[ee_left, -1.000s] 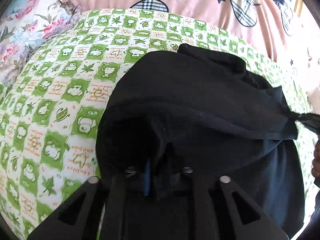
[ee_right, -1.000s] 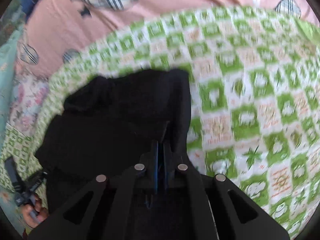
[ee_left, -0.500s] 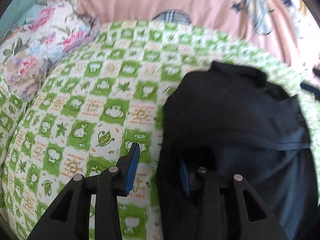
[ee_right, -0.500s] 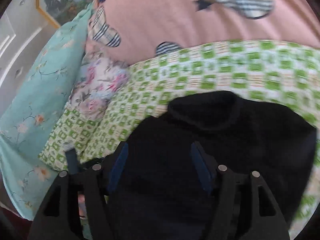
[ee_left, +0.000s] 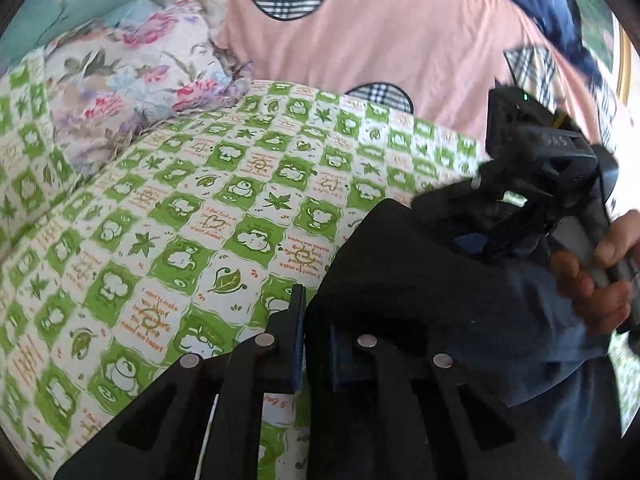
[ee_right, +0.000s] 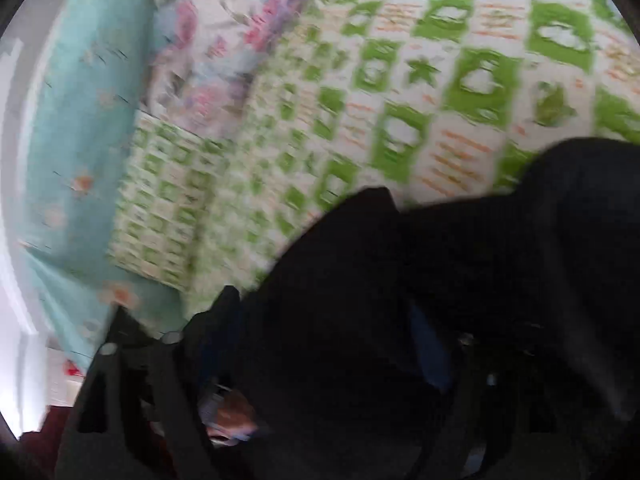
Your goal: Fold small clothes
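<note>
left gripper (ee_left: 316, 344): its jaws have just been closing and now stand almost together, with the near left edge of the black garment (ee_left: 420, 280) caught between the blue pads (ee_left: 298, 344); the grip sits at the cloth's very edge, just above the quilt.
right gripper (ee_right: 324, 344): its jaws have just been opening and stand wide apart; black cloth lies between and under the fingers, and the pads do not press on it. this view is smeared with blur, so fine detail is lost.
right gripper seen from the left wrist (ee_left: 532, 184): tilted over the far right side of the garment, a blue pad showing near the cloth.
right hand (ee_left: 600, 272): wrapped around that gripper's handle at the right edge of the left wrist view.
black garment: lies in a bunched heap on the green checked quilt (ee_left: 192, 220), towards its right side; a lighter blue-grey layer shows at its lower right.
green checked quilt: green and white squares with leaves and orange writing, covering the bed.
floral pillow (ee_left: 132, 80): at the quilt's far left corner, touching it.
pink bedding (ee_left: 400, 28): beyond the quilt, with plaid patches.
teal pillow (ee_right: 88, 128): left of the floral pillow.
</note>
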Motion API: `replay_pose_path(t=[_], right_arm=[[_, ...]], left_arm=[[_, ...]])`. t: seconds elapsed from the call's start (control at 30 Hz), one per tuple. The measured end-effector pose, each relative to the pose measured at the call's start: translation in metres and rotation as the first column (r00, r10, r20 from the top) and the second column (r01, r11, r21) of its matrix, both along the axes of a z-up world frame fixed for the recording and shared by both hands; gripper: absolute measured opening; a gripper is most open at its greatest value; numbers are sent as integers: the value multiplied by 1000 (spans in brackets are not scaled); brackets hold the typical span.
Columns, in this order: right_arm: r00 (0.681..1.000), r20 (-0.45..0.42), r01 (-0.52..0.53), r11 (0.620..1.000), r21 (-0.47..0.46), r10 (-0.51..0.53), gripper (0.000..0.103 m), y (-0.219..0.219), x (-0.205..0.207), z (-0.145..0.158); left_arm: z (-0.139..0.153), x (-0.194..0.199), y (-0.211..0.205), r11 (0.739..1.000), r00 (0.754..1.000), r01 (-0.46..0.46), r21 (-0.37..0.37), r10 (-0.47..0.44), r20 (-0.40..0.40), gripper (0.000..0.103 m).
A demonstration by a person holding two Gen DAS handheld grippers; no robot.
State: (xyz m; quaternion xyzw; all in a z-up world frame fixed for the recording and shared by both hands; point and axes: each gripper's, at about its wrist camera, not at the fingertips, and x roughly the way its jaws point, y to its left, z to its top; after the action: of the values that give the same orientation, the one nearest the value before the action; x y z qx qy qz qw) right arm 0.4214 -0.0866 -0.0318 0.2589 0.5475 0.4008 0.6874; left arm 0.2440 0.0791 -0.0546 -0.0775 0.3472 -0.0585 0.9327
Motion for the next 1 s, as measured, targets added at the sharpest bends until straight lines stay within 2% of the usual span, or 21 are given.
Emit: replay_pose_path(t=[0.03, 0.1, 0.13, 0.17, 0.2, 0.3, 0.37, 0.4, 0.47, 0.53, 0.63, 0.7, 0.77, 0.8, 0.87, 0.9, 0.93, 0.97, 1.0], right_arm=[[1000, 6, 2, 997, 75, -2, 84, 1, 4, 0], [998, 44, 39, 990, 139, -45, 82, 4, 10, 0], [991, 77, 101, 992, 80, -107, 82, 5, 13, 3], [980, 114, 165, 986, -25, -162, 80, 9, 16, 4], [980, 121, 170, 982, -81, -160, 79, 15, 18, 3], [990, 122, 91, 981, -169, -71, 79, 29, 12, 7], [998, 68, 12, 978, -210, 2, 79, 31, 6, 11], [999, 36, -21, 980, -198, 28, 79, 32, 5, 10], [994, -55, -104, 987, -125, 97, 79, 37, 10, 1], [989, -91, -121, 992, -43, 116, 80, 46, 11, -8], [997, 10, -76, 979, 188, 76, 80, 56, 18, -3], [991, 119, 14, 942, 336, -57, 80, 50, 12, 12], [969, 158, 116, 913, 391, -190, 80, 34, 1, 27], [962, 168, 145, 922, 359, -217, 80, 29, -5, 32], [937, 238, 210, 957, 199, -255, 80, 16, -27, 48], [922, 278, 248, 963, 109, -269, 80, 8, -42, 55], [913, 294, 287, 957, 34, -284, 80, -2, -54, 58], [896, 306, 347, 937, -33, -321, 80, -17, -70, 60], [882, 314, 387, 920, -58, -351, 80, -39, -82, 60]], left_arm=[[0, -1, 1, 1000, 1000, -2, -8, 2, 5, 9], [2, -5, 0, 1000, 1000, 5, -12, -5, 26, 9], [6, -6, 0, 1000, 999, 9, -14, -9, 43, 9], [8, -9, 0, 1000, 998, 16, -15, -15, 64, 9], [7, -8, -1, 1000, 997, 16, -13, -15, 71, 9], [4, -6, 1, 1000, 998, 11, -22, -9, 56, 9], [0, -3, 3, 999, 999, 3, -38, -1, 36, 9], [-1, 0, 5, 999, 999, -1, -44, 2, 33, 9], [-1, -1, 5, 999, 999, -3, -49, 5, 36, 9], [0, -3, 2, 999, 999, 4, -41, -2, 49, 9], [2, -5, 0, 999, 998, 14, -28, -12, 55, 9], [4, -6, 3, 999, 998, 34, -42, -32, 46, 9], [8, -10, 8, 996, 998, 65, -53, -64, 28, 10], [12, -13, 11, 995, 997, 82, -58, -81, 19, 10], [20, -19, 18, 990, 994, 110, -83, -109, 14, 12], [24, -20, 22, 987, 992, 122, -103, -122, 12, 17], [28, -20, 26, 984, 992, 128, -127, -128, 6, 29], [31, -17, 30, 981, 992, 121, -151, -123, -3, 35], [34, -13, 32, 982, 994, 109, -157, -111, -6, 40]])
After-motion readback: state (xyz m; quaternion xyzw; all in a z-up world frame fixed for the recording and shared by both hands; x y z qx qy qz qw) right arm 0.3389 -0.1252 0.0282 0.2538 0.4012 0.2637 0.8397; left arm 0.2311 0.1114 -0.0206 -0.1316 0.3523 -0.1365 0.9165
